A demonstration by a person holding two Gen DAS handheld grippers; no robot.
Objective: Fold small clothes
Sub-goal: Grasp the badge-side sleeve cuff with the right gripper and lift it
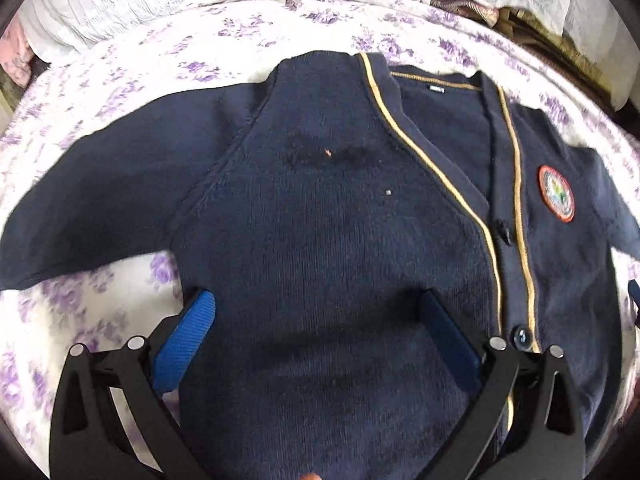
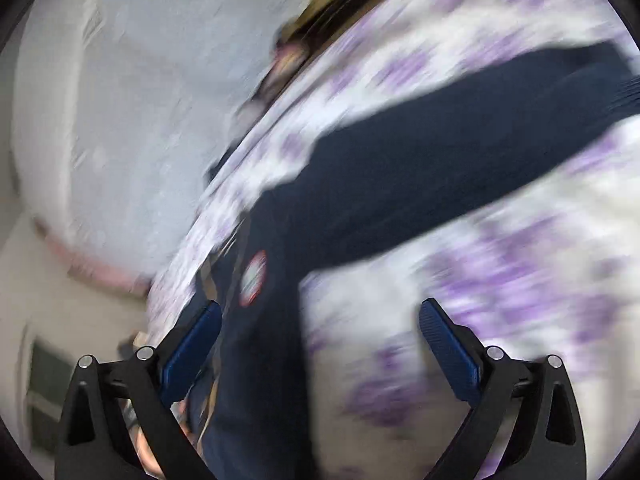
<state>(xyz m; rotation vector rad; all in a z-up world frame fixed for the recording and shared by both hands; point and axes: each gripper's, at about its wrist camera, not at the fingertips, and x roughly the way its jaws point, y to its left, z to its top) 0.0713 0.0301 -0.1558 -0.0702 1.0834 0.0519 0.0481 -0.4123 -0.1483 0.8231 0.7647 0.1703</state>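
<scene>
Between the left gripper's (image 1: pixel 316 328) blue fingers (image 1: pixel 188 336), which stand wide apart and hold nothing, lies the lower body of a navy cardigan (image 1: pixel 320 220). Its knit fills the gap between the pads, though whether they touch the cloth cannot be told. The right gripper (image 2: pixel 320 340) is also spread and empty, poised over the cardigan's right side, where that sleeve (image 2: pixel 460 160) runs out across the bed; this view is badly smeared by motion.

Outward from the fingers, the cardigan is spread face up in the middle of the bed, collar toward the far edge with the white pillows (image 1: pixel 120 4), both sleeves stretched sideways over the purple-flowered sheet (image 1: pixel 132 60). A yellow stripe (image 1: pixel 432 160) edges the buttoned front.

Judging by this, folding has hardly begun: the garment is only laid flat, with sleeves and body yet to be turned in.

A round red-rimmed badge (image 1: pixel 556 194) sits on the chest and a small neck label (image 1: pixel 436 89) inside the collar; neither is legible.
</scene>
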